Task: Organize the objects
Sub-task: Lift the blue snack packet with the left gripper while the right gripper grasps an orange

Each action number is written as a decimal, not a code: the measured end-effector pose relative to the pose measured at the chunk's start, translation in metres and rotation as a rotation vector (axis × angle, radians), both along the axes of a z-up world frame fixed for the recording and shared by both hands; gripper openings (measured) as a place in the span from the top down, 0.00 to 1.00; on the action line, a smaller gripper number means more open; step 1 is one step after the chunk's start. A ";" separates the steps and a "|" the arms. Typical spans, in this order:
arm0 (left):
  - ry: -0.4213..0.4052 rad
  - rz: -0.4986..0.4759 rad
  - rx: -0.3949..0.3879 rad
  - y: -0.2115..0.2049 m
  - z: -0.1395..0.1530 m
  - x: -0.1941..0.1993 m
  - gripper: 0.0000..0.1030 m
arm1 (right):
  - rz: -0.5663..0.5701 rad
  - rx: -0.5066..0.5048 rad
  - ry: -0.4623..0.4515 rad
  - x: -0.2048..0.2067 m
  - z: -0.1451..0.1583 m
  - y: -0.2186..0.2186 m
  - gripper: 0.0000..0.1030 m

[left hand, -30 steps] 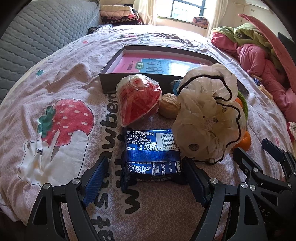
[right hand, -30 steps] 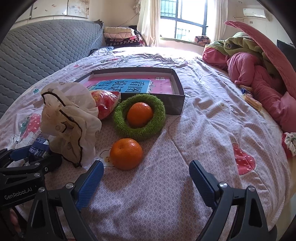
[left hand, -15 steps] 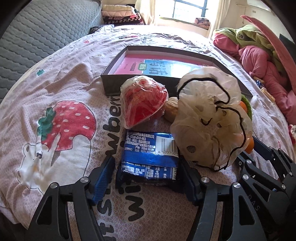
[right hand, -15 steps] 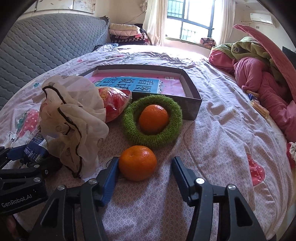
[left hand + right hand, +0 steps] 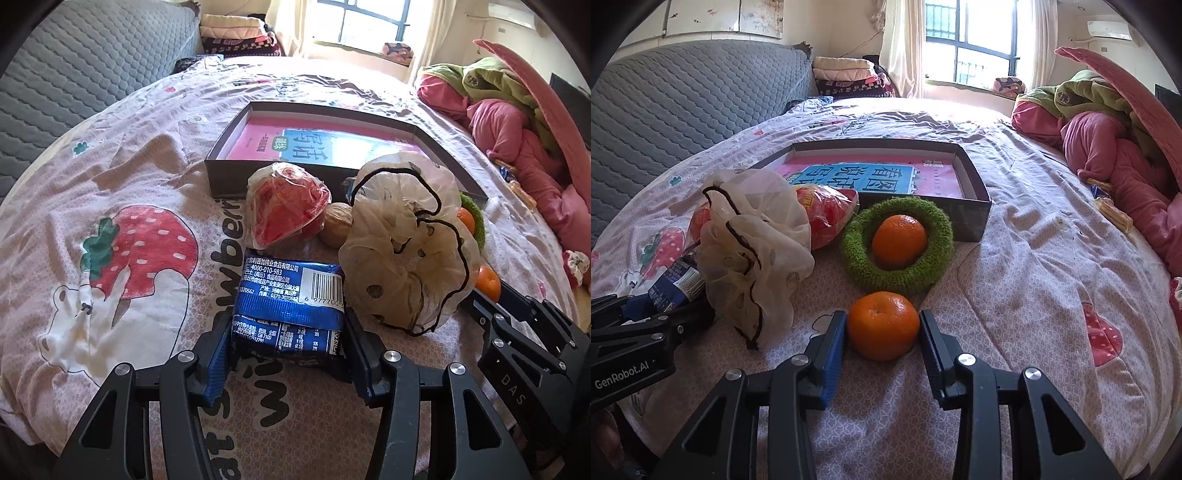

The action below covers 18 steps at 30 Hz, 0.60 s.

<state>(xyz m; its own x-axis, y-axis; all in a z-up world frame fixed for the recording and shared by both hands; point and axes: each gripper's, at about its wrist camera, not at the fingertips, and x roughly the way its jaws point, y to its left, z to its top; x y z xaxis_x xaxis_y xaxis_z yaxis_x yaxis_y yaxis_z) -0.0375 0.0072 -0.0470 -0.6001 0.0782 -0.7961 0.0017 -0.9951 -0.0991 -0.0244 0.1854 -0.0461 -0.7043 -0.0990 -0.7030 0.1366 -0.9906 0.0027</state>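
A: Where does the left hand-held gripper (image 5: 286, 354) stand?

B: Low over the bed (image 5: 147, 177). Its jaws have just been closing around the blue snack packet (image 5: 288, 306), and both pads now press the packet's near end from left and right. The packet lies flat on the strawberry-print cover, near the front edge.

A: And the right hand-held gripper (image 5: 882, 332)?

B: Its jaws have just been closing as well, and they now sit narrow around an orange (image 5: 883, 325). Both blue pads touch the fruit's sides. That orange rests on the bed, at the near end of the group.

A: What lies around them?

B: Just beyond that orange is a green fuzzy ring (image 5: 897, 243) with a second orange (image 5: 899, 240) sitting inside it. Left of the ring lies a crumpled sheer scrunchie with black trim (image 5: 753, 243), and behind that a red item in clear wrap (image 5: 286, 205). In the left wrist view, a walnut (image 5: 336, 223) sits between the red item and the scrunchie.

A: And further back?

B: A dark shallow box (image 5: 975, 195) stands on the bed just beyond the ring, holding a pink and blue booklet (image 5: 882, 179). Far right, pink and green bedding (image 5: 1108, 147) is piled up.
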 end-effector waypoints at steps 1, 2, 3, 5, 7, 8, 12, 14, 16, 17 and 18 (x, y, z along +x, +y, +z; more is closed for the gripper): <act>0.002 -0.001 -0.001 0.001 0.002 0.001 0.46 | -0.003 -0.007 -0.001 0.001 0.001 0.002 0.62; 0.004 -0.004 0.005 0.001 0.005 0.003 0.46 | -0.005 -0.009 0.000 0.001 0.003 0.003 0.62; 0.008 -0.004 0.010 0.000 0.008 0.004 0.46 | -0.004 -0.012 0.000 0.002 0.005 0.004 0.62; 0.023 -0.006 0.003 0.001 0.014 0.007 0.46 | -0.007 -0.019 0.006 0.003 0.010 0.006 0.62; 0.031 -0.002 0.007 -0.001 0.019 0.011 0.46 | -0.009 -0.020 0.023 0.005 0.017 0.008 0.62; 0.032 0.000 0.010 -0.001 0.022 0.013 0.46 | -0.009 -0.020 0.031 0.007 0.020 0.008 0.62; 0.044 0.004 0.011 -0.005 0.033 0.023 0.46 | -0.004 -0.029 0.052 0.011 0.032 0.010 0.62; 0.059 0.008 0.011 -0.007 0.041 0.027 0.46 | -0.003 -0.036 0.066 0.012 0.039 0.010 0.62; 0.079 0.013 0.008 -0.008 0.051 0.031 0.46 | -0.004 -0.034 0.079 0.011 0.045 0.011 0.62; 0.091 0.014 0.005 -0.010 0.055 0.032 0.46 | -0.003 -0.036 0.088 0.011 0.050 0.012 0.62; 0.098 0.014 0.000 -0.010 0.059 0.032 0.46 | -0.002 -0.040 0.095 0.010 0.053 0.012 0.62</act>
<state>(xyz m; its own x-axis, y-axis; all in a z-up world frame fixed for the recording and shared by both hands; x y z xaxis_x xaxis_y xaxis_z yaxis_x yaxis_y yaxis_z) -0.0051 -0.0029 0.0123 -0.6765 0.0696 -0.7332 0.0055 -0.9950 -0.0995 -0.0143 0.1978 0.0069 -0.7679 -0.1241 -0.6284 0.1362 -0.9902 0.0290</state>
